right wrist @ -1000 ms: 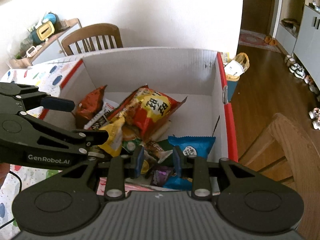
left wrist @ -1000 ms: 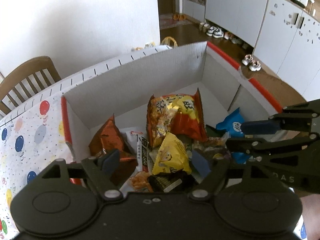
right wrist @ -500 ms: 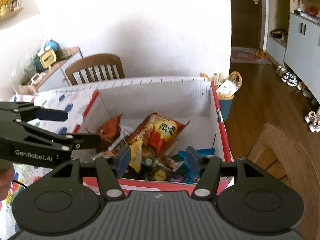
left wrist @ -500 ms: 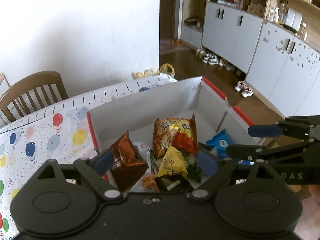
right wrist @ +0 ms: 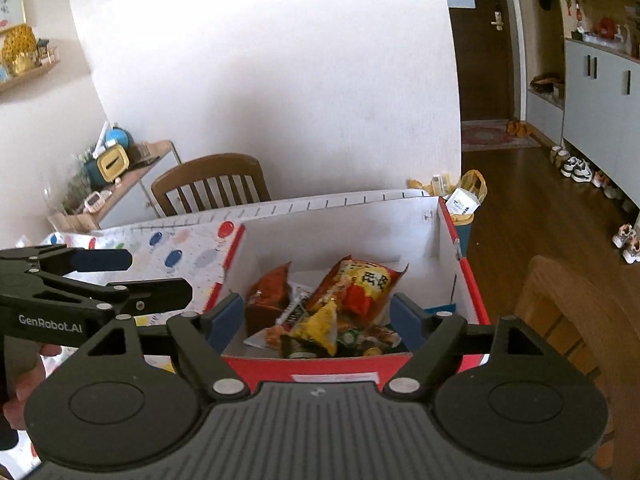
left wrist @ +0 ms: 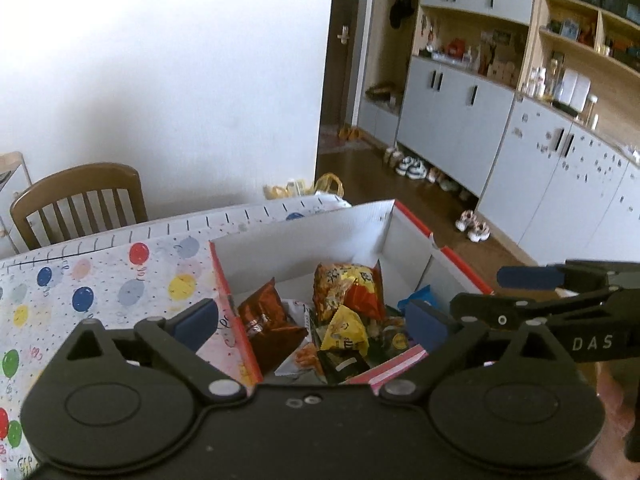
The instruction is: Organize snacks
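Observation:
A red-and-white cardboard box (left wrist: 300,236) (right wrist: 340,224) holds several snack packs: an orange-red chip bag (left wrist: 346,290) (right wrist: 360,284), a brown bag (left wrist: 268,320) (right wrist: 268,300), a yellow pack (left wrist: 346,330) (right wrist: 316,324) and a blue pack (left wrist: 418,296). My left gripper (left wrist: 310,322) is open and empty, held above the box's near side. My right gripper (right wrist: 316,316) is open and empty above the box's near edge. Each gripper shows in the other's view, the right one (left wrist: 532,292) and the left one (right wrist: 112,276).
The box sits on a balloon-print tablecloth (left wrist: 100,280) (right wrist: 180,248). A wooden chair (left wrist: 80,200) (right wrist: 210,184) stands behind the table against the white wall. Another wooden chair (right wrist: 576,320) is at the right. Grey cabinets (left wrist: 520,140) and shoes line the far wall.
Both grippers have pulled up and back from inside the box. The right gripper's jaws have opened wide. The snacks lie as before.

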Available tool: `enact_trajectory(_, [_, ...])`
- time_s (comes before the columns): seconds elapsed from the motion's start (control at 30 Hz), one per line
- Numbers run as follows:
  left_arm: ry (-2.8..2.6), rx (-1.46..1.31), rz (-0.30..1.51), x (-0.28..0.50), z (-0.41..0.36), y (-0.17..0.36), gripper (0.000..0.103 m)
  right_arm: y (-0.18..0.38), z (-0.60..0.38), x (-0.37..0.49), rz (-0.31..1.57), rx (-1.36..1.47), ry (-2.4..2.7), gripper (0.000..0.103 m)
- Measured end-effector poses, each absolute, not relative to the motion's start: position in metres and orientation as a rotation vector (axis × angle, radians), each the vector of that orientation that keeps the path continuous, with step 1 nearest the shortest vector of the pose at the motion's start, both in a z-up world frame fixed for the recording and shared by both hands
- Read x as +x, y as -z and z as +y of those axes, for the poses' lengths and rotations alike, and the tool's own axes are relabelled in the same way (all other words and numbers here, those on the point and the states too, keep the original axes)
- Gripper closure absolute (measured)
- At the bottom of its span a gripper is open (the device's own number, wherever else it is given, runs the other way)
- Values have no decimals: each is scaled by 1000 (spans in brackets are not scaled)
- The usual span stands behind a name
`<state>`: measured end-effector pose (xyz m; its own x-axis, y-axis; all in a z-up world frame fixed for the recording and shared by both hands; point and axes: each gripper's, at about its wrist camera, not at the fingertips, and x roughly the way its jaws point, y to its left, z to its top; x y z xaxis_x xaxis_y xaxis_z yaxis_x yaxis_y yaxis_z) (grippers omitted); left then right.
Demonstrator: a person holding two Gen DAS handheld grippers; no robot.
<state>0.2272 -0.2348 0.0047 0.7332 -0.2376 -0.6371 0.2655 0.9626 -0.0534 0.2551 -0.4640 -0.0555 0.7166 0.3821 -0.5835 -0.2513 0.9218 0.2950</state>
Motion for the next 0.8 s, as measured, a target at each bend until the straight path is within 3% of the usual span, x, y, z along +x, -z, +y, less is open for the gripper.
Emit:
enact_trajectory(0.2, [258,34,640,201,-217,-16,1,45,-452,229,646,183,-337,22])
enact_trajectory(0.37, [250,33,627,184,-207,-18,0,39,-446,211,619,176,-331,4])
enact_trajectory(0.8, [241,-19,644,158,-187,-22,0,23,-439,173,549,187,-292,1])
